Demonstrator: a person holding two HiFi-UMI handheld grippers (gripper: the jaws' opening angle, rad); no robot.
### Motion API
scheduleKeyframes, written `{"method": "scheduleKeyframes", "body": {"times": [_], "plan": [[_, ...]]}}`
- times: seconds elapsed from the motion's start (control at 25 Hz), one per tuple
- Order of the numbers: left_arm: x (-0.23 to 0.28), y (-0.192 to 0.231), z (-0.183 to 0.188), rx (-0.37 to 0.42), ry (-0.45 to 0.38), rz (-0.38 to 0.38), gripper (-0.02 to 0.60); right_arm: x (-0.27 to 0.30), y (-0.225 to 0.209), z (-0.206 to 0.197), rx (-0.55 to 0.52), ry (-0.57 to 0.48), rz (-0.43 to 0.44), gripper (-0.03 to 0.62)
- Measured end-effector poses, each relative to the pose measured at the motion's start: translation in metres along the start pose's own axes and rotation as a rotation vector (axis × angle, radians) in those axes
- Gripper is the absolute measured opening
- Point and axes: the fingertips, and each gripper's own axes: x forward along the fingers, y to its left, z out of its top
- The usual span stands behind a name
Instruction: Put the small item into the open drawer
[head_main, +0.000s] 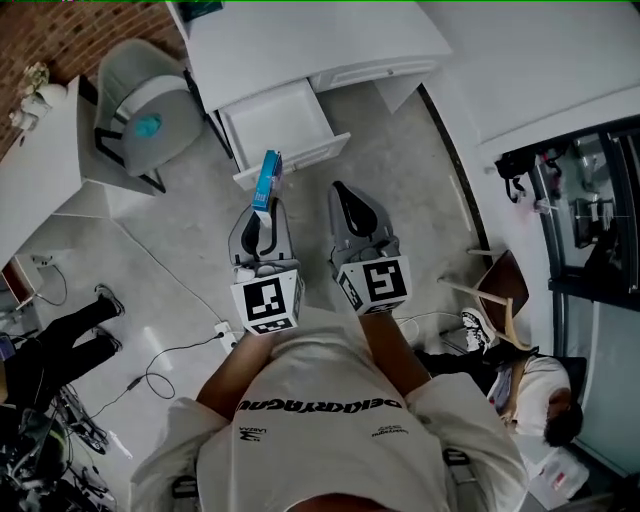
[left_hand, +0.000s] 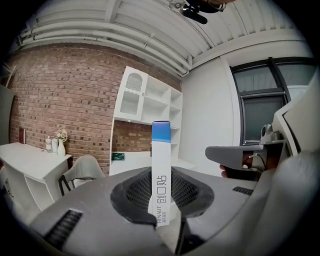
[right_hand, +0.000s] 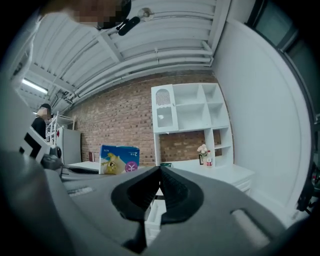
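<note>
A small blue and white box (head_main: 267, 178) stands upright in my left gripper (head_main: 263, 220), whose jaws are shut on its lower end. In the left gripper view the box (left_hand: 161, 167) rises between the dark pads (left_hand: 135, 192). The open white drawer (head_main: 275, 125) sticks out of a white cabinet (head_main: 310, 40) just beyond the box, and I see nothing inside it. My right gripper (head_main: 347, 195) hangs beside the left one with its jaws closed together on nothing. From the right gripper view (right_hand: 160, 172) the box (right_hand: 120, 159) shows to the left.
A grey chair (head_main: 150, 110) stands left of the drawer beside a white table (head_main: 40, 170). Cables (head_main: 160, 360) and a power strip lie on the floor. One person's legs (head_main: 70, 335) are at the left; another person (head_main: 535, 400) sits at the lower right near a wooden stool (head_main: 500, 290).
</note>
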Motion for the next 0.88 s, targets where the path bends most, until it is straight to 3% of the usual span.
{"method": "scheduleKeyframes", "body": {"times": [0.2,0.52,0.88], "plan": [[0.047,0.02,0.001,-0.032,0.029,-0.022,0.072,0.044,-0.011,-0.002,-0.01,0.017,-0.026,0.002],[0.101,0.032,-0.014,-0.013,0.079,-0.038,0.072,0.092,-0.038,-0.017,0.011,0.065,-0.049,0.002],[0.175,0.036,-0.05,0.01,0.174,0.028,0.072,0.142,-0.088,-0.06,0.051,0.128,0.002,0.002]]}}
